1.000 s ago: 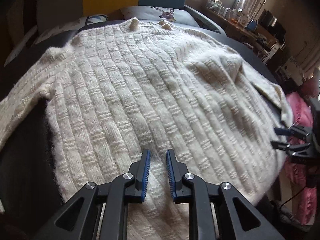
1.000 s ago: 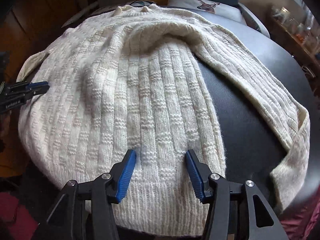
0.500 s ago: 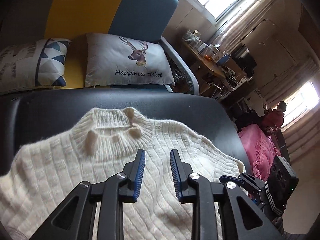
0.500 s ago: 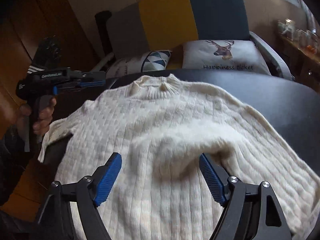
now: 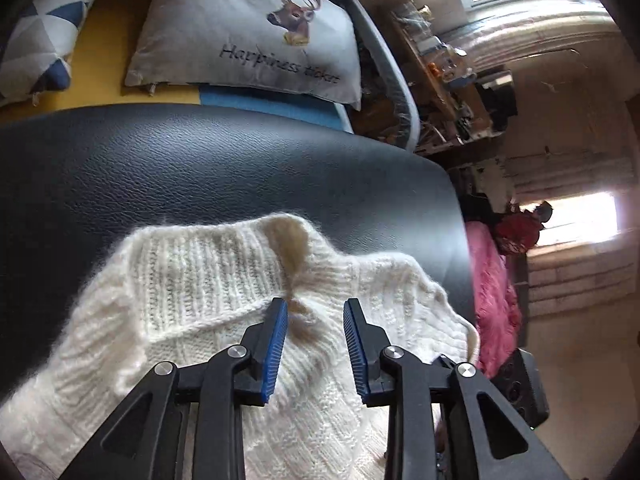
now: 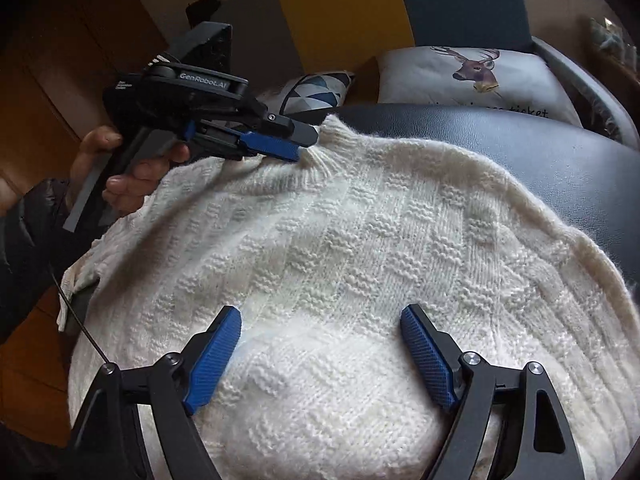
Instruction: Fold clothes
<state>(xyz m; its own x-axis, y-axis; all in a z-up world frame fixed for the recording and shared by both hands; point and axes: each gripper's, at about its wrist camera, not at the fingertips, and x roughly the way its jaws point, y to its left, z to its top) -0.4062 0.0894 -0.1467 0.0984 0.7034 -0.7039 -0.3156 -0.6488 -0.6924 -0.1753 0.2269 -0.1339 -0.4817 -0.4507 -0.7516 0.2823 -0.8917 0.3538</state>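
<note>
On the black table [image 5: 248,160] lay a cream knit sweater [image 6: 360,260], spread flat, collar [image 5: 208,256] toward the far edge. Block-ribbed pattern ran across the body. Collar ribbed, with a tan patch at its fold.

Left gripper [image 5: 314,344]: just behind the collar, fingers [image 5: 276,344] spread a little, the tan fold of knit lying between them. Could not tell whether the blue pads touched the wool. From the right wrist view the same gripper [image 6: 296,148] came in from the left with its tips at the neck of the sweater; a hand [image 6: 132,168] in a dark sleeve gripped its handle.

Right gripper [image 6: 320,356]: low over the middle of the sweater, fingers [image 6: 216,356] spread wide, nothing between them but the knit below. Contact with the fabric unclear.

Sweater's right shoulder edge curved across the table, dark surface bare beyond it. Left sleeve hung off the near-left side.

Behind the table: a sofa [image 6: 344,12] in yellow and blue panels, a white deer pillow [image 5: 248,28] and a blue-triangle pillow [image 5: 40,28]. Pink fabric [image 5: 492,300] to the right of the table.
</note>
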